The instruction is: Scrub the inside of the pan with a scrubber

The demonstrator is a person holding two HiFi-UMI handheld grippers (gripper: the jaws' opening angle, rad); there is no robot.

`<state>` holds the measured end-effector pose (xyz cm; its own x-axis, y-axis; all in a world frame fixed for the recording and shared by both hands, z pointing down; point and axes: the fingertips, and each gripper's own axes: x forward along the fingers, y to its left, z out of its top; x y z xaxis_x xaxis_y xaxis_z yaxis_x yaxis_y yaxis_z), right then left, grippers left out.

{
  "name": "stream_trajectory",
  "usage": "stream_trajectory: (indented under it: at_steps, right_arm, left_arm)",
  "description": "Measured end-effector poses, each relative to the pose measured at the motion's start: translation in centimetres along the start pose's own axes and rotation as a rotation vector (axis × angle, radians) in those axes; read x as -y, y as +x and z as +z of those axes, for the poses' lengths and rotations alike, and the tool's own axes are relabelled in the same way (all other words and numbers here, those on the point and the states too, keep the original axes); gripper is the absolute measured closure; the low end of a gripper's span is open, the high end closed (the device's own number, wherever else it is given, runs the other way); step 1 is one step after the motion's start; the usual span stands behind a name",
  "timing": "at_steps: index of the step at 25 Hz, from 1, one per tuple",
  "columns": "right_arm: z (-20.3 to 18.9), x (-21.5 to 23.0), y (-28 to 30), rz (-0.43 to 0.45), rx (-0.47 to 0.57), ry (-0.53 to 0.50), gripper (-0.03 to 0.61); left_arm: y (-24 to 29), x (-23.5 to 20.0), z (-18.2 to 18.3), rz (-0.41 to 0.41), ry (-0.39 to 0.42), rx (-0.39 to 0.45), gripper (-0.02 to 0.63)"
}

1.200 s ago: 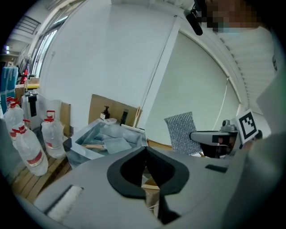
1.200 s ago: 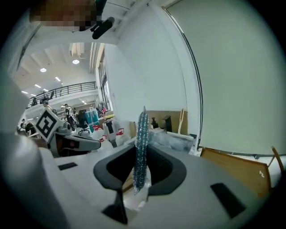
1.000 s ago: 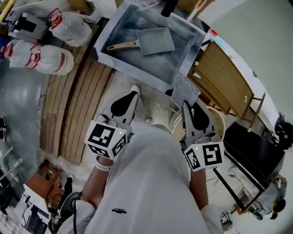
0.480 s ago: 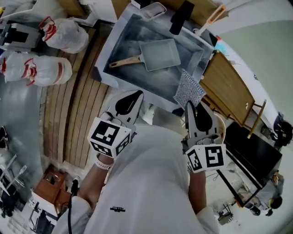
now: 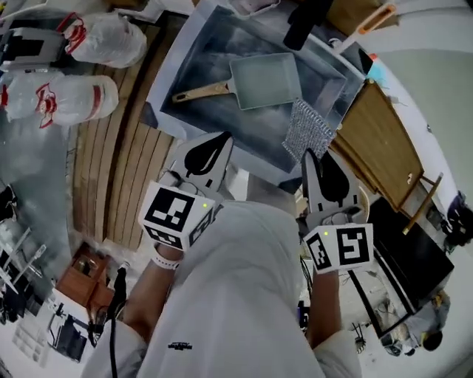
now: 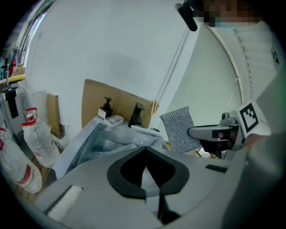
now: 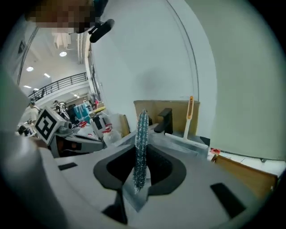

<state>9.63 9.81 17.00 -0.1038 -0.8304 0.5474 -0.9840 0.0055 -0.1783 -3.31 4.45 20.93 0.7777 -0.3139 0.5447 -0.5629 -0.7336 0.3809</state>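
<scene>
Left gripper [image 5: 219,142] at centre-left, fingers clenched on nothing; pan [image 5: 264,80] flat in the sink [image 5: 171,74] at upper centre, likely stiff and light, steady it by the wooden handle [image 5: 201,91]; scrubber [image 5: 306,130], thin floppy mesh, pinched at its lower edge by right gripper [image 5: 312,156], centre-right.

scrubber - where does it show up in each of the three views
Head view: scrubber upper right of centre, in the right gripper, over the sink near its corner.
Left gripper view: right of centre, a flat mesh square at the right gripper's tip.
Right gripper view: centre, edge-on, pinched between the jaws.
Shared landmark: the black tap at the sink's far side.
</scene>
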Motion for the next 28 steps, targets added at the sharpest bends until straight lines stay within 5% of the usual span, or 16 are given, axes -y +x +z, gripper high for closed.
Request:
stream_trajectory:
  at_steps: [5, 13, 20, 28]
  right_arm:
    - [-0.4, 1.1, 3.3, 0.045, -0.057, -0.036, 0.509]
    - [-1.0, 2.4, 8.7, 0.162, -0.138, -0.271, 0.509]
    - [-3.5, 1.6, 14.2, 0.288, -0.266, -0.386, 0.509]
    - [-7.1, 1.1, 19.3, 0.396, -0.337, -0.715, 0.509]
  left_arm:
    - [3.1, -2.7, -0.1, 0.087, -0.053, -0.002, 0.609]
    - [6.8, -5.8, -0.3, 0.163, -0.054, -0.035, 0.609]
    - [9.0, -7.4, -2.1, 0.146, -0.044, -0.082, 0.609]
    - [11.3, -8.1, -5.3, 0.145, -0.082, -0.118, 0.609]
